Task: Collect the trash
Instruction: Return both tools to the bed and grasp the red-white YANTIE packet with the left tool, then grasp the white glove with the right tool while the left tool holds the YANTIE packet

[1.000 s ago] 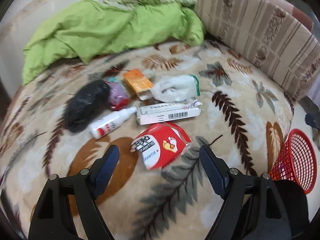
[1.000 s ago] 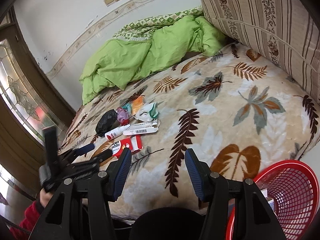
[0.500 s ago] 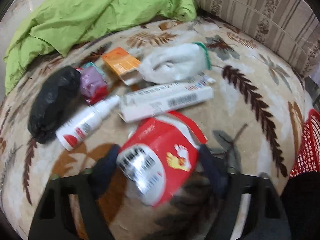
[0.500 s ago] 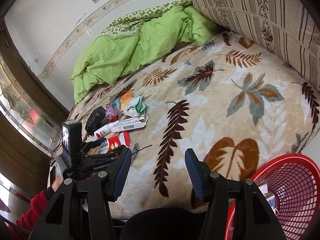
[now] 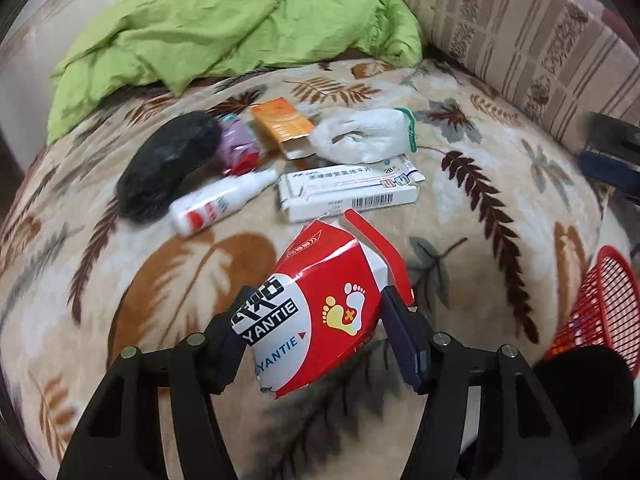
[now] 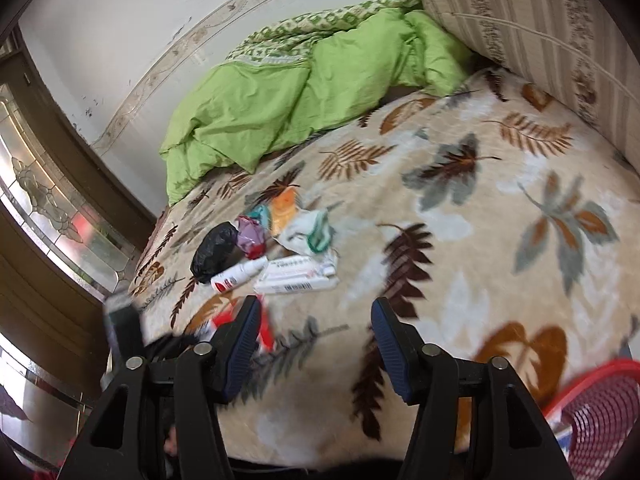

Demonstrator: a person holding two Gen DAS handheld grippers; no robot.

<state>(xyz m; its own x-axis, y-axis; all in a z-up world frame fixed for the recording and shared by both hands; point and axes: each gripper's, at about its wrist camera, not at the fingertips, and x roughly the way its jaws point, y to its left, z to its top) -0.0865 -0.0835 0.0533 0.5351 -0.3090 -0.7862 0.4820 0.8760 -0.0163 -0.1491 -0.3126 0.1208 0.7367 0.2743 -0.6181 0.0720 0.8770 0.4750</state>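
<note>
Since the left tongs (image 5: 312, 332) have just been closing onto the red box (image 5: 320, 312) low in the frame, it looks light and crushable; grip its flat sides gently.

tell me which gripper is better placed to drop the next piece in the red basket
Left: the left gripper already has the red carton between its closing jaws, and the red basket sits just to its right. The right gripper is empty.

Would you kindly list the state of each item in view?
Red-and-white cardboard box: flap open, between left gripper fingers, which just closed on it.
Right gripper: open, empty.
Small orange carton: end open.
White spray bottle: lying flat.
Red mesh basket: upright.
</note>
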